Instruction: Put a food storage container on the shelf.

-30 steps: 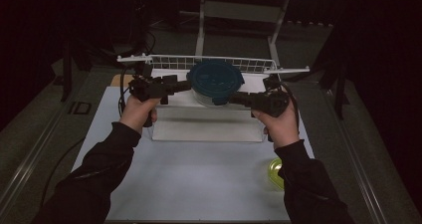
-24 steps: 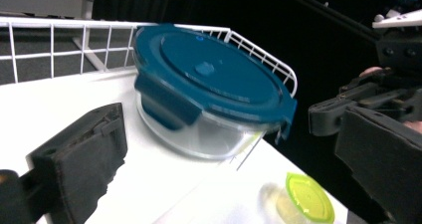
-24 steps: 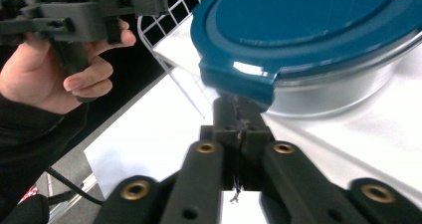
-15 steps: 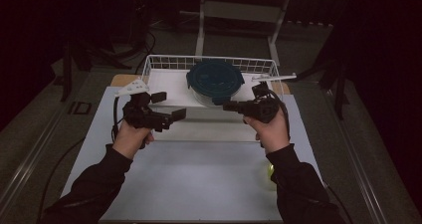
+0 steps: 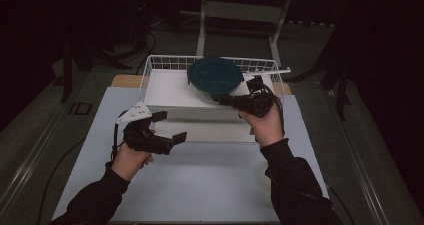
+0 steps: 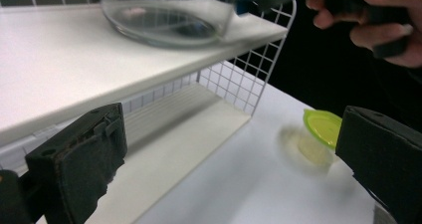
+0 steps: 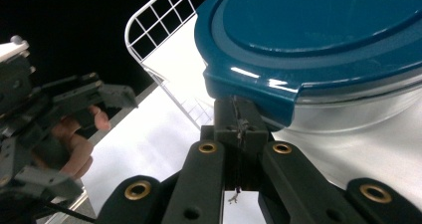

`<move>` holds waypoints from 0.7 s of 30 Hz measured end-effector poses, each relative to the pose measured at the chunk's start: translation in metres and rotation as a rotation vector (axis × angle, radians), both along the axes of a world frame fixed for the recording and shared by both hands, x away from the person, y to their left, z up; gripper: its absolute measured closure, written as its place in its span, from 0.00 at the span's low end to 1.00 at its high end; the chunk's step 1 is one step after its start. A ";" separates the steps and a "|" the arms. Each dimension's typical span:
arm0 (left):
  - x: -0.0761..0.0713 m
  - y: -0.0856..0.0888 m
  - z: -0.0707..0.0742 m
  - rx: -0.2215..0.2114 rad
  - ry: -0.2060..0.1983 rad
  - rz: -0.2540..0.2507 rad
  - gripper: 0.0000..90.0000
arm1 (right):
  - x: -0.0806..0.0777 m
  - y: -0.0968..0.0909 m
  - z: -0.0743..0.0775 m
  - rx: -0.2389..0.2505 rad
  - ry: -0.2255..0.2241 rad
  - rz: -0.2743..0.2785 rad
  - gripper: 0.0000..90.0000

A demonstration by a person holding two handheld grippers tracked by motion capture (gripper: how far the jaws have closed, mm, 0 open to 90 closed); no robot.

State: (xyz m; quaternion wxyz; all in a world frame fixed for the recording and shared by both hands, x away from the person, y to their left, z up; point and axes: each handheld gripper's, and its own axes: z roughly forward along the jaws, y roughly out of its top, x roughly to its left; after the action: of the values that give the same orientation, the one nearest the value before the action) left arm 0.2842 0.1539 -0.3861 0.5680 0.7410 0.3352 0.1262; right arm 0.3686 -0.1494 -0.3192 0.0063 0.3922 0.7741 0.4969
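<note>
A glass bowl (image 5: pixel 207 92) with a teal lid (image 5: pixel 215 75) stands on the white upper shelf (image 5: pixel 165 90) of a wire rack. My right gripper (image 5: pixel 223 102) is shut, its tips tucked under the lid's right rim. In the right gripper view the shut jaws (image 7: pixel 239 124) meet just below the lid's lip (image 7: pixel 318 35); whether they pinch it is hidden. My left gripper (image 5: pixel 172 126) hovers over the table in front of the rack's left part. Its jaws have just been opening and stand wide apart (image 6: pixel 234 154) with nothing between them. The bowl (image 6: pixel 169 20) is far ahead of it.
The wire rack (image 5: pixel 150 67) has a lower white shelf (image 6: pixel 199 119) under the upper one. A small cup with a yellow-green lid (image 6: pixel 321 129) stands on the white table (image 5: pixel 200 185) to the rack's right. Dark floor surrounds the table.
My left hand has pulled back from the bowl toward the near left and sunk, its jaws opening. My right gripper has stayed at the bowl's rim with its jaws closing.
</note>
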 end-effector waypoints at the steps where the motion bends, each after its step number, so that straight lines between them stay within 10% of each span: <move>1: -0.001 0.000 -0.001 -0.001 -0.001 -0.003 0.00 | 0.001 0.001 -0.001 0.000 0.004 0.000 1.00; 12: -0.016 0.001 -0.011 0.007 -0.013 -0.016 0.00 | -0.003 0.002 -0.009 -0.004 -0.006 0.017 0.94; 21: -0.038 0.003 -0.030 -0.012 -0.011 -0.039 0.00 | -0.026 -0.016 -0.016 0.001 -0.064 0.040 0.61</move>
State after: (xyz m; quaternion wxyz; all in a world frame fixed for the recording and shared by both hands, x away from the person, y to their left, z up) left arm 0.2466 0.1568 -0.4160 0.5769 0.7431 0.3183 0.1173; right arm 0.3428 -0.1653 -0.3354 0.0209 0.3607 0.7807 0.5098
